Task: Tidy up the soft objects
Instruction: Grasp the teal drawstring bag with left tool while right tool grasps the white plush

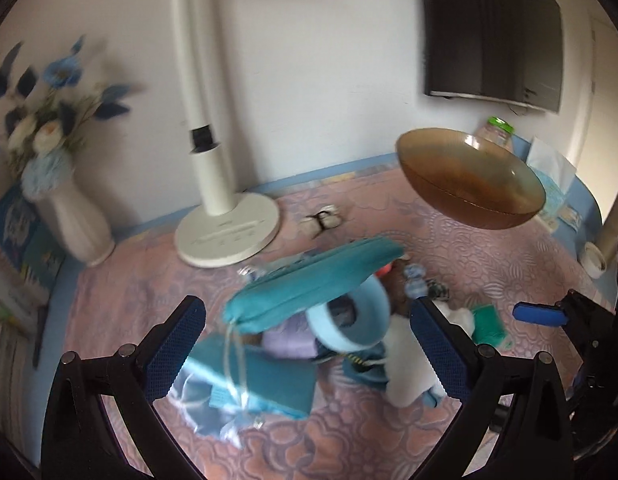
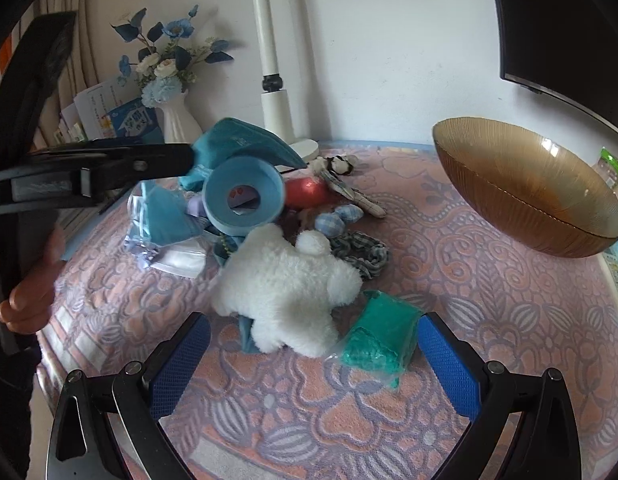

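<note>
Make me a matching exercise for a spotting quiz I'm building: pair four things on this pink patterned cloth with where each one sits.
Things:
1. fluffy white plush toy
2. ribbed amber glass bowl
3. white ceramic vase of blue flowers
4. green knitted cloth in clear wrap

Places:
A. back left, by the wall
B. far right of the cloth
C. beside the right gripper's right-hand finger
D. middle, at the front of the pile

Pairs: 1-D, 2-B, 3-A, 4-C
</note>
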### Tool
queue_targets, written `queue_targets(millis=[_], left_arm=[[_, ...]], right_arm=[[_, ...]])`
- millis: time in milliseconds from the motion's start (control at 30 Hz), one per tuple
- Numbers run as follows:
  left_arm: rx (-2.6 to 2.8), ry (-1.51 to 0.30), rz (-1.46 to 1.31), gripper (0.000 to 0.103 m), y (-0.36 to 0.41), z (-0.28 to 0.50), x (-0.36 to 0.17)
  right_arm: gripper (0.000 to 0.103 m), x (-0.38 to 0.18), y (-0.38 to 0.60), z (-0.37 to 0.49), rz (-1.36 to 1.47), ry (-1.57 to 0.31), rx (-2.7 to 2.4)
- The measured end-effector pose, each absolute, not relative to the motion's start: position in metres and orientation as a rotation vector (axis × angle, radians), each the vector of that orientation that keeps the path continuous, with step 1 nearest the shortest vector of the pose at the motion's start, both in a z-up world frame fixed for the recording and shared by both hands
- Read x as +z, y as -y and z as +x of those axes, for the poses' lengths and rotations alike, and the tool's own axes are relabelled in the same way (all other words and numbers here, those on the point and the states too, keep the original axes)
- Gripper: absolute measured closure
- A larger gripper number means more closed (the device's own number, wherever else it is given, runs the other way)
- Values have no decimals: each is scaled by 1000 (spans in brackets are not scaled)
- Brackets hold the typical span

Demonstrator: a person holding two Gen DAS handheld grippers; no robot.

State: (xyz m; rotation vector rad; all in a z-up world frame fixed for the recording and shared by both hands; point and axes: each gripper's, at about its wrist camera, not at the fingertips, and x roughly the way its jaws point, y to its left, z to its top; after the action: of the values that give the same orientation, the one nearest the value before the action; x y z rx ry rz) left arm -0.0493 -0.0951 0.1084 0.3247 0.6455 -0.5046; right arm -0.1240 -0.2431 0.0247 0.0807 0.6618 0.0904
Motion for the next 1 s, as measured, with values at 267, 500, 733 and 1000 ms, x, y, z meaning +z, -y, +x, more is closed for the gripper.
queue_targets(millis=[267,500,733,1000], left_arm=[[-516,-729,371,35,120,-12,93],[-521,-736,312,73,118,-9,87],[-463,-691,213,89,97,-13,101],[-417,-570,60,94,55,-34,146]], right_arm=[[0,37,240,-95,39,-744,170],[0,28,225,-70,-40,-801,182],[26,13,215,-55,-57,-853,173],[65,35,211,-76,-67,-736,134]])
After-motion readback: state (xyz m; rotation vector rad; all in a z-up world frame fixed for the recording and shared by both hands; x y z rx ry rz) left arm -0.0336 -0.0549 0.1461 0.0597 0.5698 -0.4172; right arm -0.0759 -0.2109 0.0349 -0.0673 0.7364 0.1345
